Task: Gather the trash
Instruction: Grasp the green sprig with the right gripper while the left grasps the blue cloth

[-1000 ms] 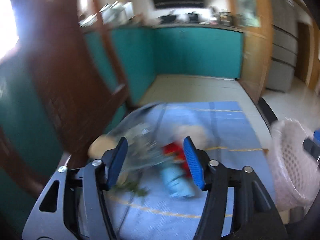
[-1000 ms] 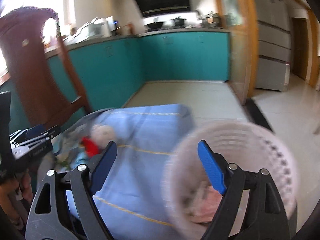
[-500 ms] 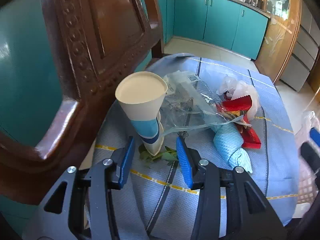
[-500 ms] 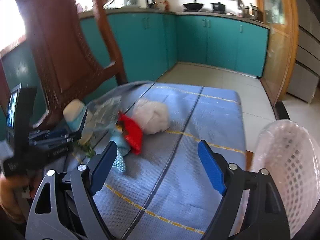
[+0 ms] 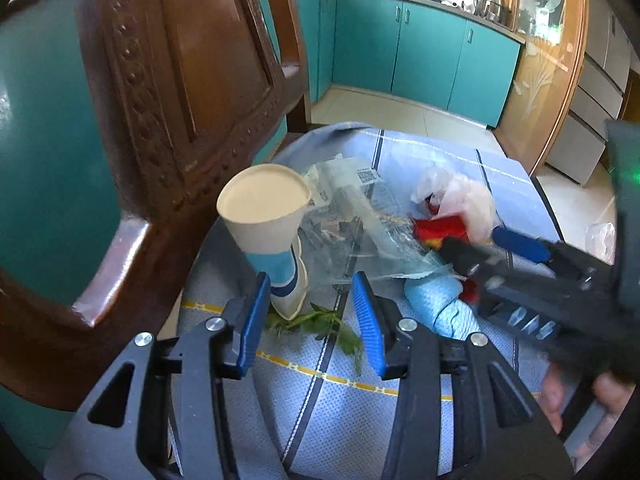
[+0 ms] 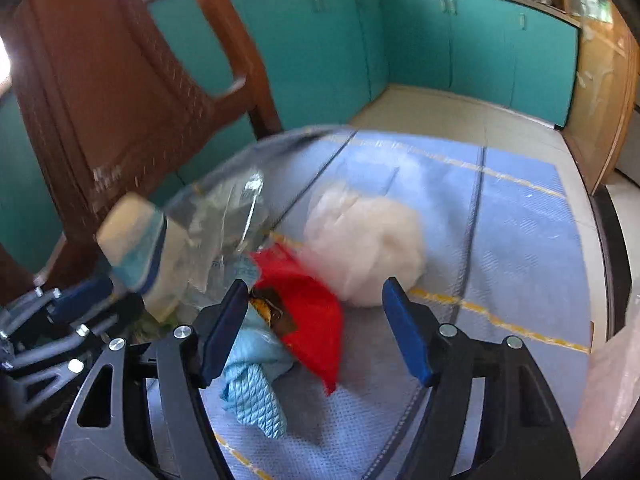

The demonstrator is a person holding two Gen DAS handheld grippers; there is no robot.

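Observation:
A pile of trash lies on the blue tablecloth (image 5: 460,368): a tilted paper cup (image 5: 264,220), a clear plastic bag (image 5: 352,220), a red wrapper (image 6: 308,308), a crumpled white bag (image 6: 372,236), a light blue cloth (image 6: 256,384) and green leaves (image 5: 316,324). My left gripper (image 5: 308,320) is open, its fingers on either side of the cup's base and the leaves. My right gripper (image 6: 316,328) is open, with the red wrapper between its fingers; it also shows in the left wrist view (image 5: 492,248).
A carved wooden chair (image 5: 168,80) stands close on the left against the table edge. Teal kitchen cabinets (image 6: 460,44) line the far wall across a tiled floor. The tablecloth (image 6: 520,220) stretches right beyond the pile.
The right gripper has moved left and forward from the basket side to the red wrapper. The left gripper stays at the cup, opened slightly wider.

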